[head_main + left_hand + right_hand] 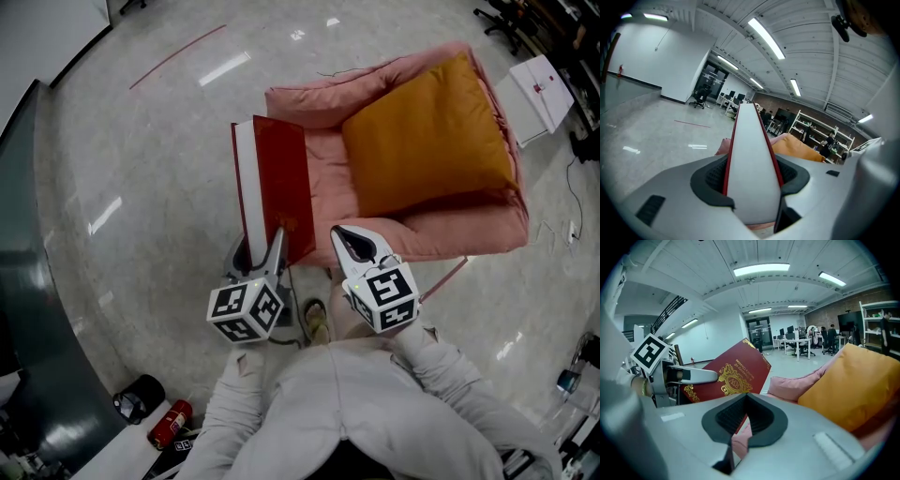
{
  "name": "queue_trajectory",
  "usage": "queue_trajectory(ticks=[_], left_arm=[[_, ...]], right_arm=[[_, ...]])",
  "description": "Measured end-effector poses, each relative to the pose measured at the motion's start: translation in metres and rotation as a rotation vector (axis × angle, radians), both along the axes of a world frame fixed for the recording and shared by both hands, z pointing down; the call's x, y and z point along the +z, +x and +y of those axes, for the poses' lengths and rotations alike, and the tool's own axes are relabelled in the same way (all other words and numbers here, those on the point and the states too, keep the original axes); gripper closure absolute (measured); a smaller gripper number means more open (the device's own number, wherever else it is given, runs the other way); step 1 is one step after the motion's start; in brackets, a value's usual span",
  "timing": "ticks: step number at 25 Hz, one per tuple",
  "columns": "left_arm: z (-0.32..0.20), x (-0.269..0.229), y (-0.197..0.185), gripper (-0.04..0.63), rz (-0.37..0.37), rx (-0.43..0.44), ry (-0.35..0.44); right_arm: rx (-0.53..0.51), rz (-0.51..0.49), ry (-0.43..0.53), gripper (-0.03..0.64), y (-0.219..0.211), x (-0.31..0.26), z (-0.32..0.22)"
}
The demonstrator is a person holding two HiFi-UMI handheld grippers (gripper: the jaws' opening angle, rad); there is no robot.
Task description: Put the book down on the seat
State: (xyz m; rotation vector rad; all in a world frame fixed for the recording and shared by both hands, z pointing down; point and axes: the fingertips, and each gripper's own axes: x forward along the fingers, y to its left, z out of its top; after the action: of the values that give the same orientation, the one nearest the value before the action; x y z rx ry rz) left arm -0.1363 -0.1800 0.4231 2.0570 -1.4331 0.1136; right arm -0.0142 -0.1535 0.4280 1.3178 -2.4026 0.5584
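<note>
Right there in front of the person, the left gripper (263, 249) is clamped on a thick red hardcover book (278, 176). Its two dark pads press on the covers with the white page block standing up between them, as the left gripper view shows plainly. The book is held on edge and tipped a little. Its page block faces away from the seat and its red cover, stamped with a gold ornament, faces the right gripper (351, 244). From the head view the book sits at the near left corner of the pink armchair (319, 101), overlapping the soft armrest. I cannot tell whether it touches the fabric or hangs just above it. It is not lying on the seat. A big orange cushion (427, 136) leans against the chair's back and fills most of the seat. The right gripper is just beside the book, in front of the chair's near edge. Its jaws are together with nothing between them, only pink upholstery showing past the tips. Both of the person's sleeves (441, 361) are light grey, and the chair stands on a glossy pale floor (159, 141).
</note>
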Motion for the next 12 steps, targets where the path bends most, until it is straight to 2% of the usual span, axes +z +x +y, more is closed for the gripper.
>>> queue_trajectory(ticks=[12], left_arm=[[-0.076,0.044,0.026,0.347,-0.013,0.031,-0.063]], right_arm=[[0.007,-0.005,-0.064,0.617,0.019,0.036,-0.064]])
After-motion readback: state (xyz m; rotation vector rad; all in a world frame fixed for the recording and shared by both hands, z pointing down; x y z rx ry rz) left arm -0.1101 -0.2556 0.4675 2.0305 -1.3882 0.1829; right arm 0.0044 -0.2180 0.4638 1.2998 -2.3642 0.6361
